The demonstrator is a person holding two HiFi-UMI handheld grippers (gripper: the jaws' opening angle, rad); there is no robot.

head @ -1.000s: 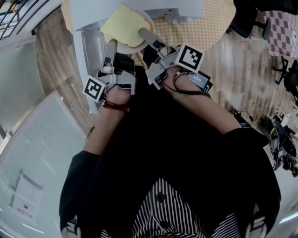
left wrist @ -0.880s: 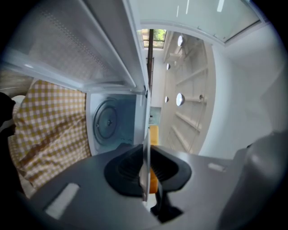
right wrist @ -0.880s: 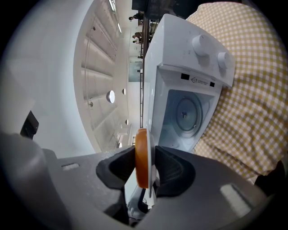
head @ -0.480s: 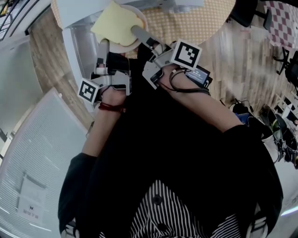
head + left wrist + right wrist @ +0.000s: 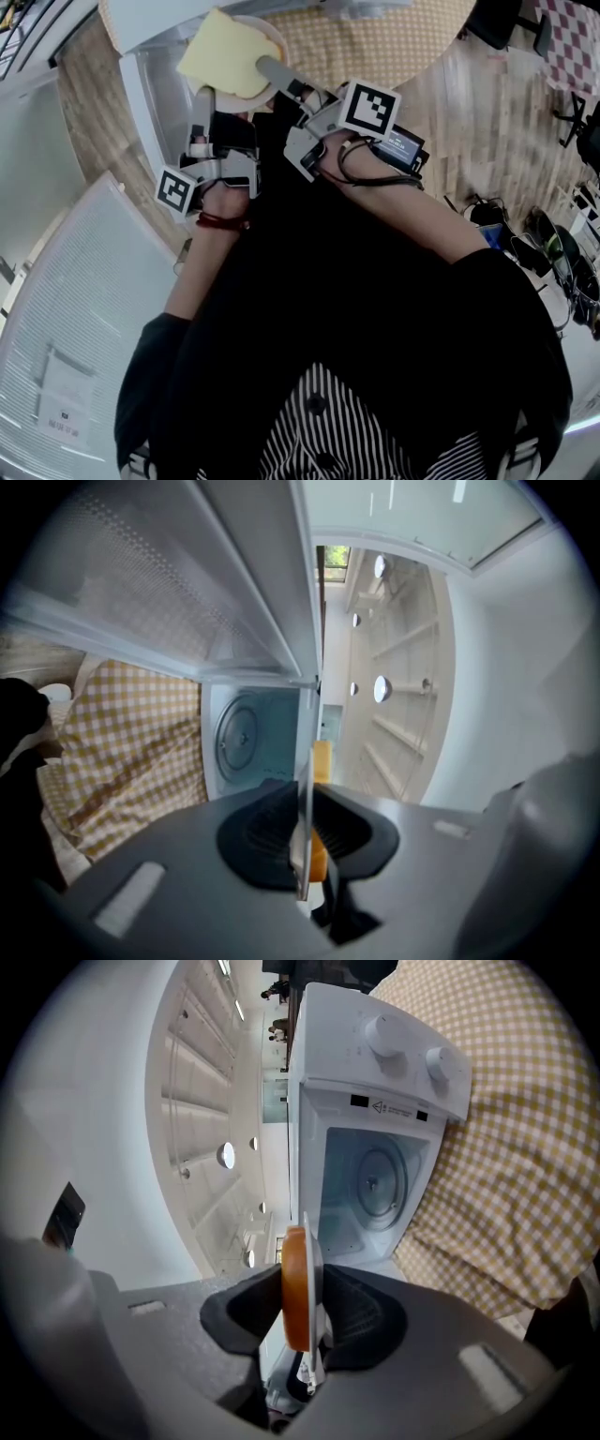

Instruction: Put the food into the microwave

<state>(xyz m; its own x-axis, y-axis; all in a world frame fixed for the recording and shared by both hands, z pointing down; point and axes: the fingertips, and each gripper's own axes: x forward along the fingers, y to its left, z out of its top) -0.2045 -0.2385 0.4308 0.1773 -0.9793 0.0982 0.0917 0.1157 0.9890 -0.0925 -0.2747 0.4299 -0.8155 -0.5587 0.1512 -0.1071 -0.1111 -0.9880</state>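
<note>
Plate (image 5: 278, 42) bearing toast (image 5: 225, 56), gripped at opposite rims: left tool (image 5: 302, 841) clamped on bare rim, right tool (image 5: 300, 1307) on rim and crust. The open microwave cavity (image 5: 370, 1190) is seen directly ahead, above both tools' jaws.

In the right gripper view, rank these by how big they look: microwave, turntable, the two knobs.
1. microwave
2. turntable
3. left knob and right knob: they look alike, so no order between them.
</note>
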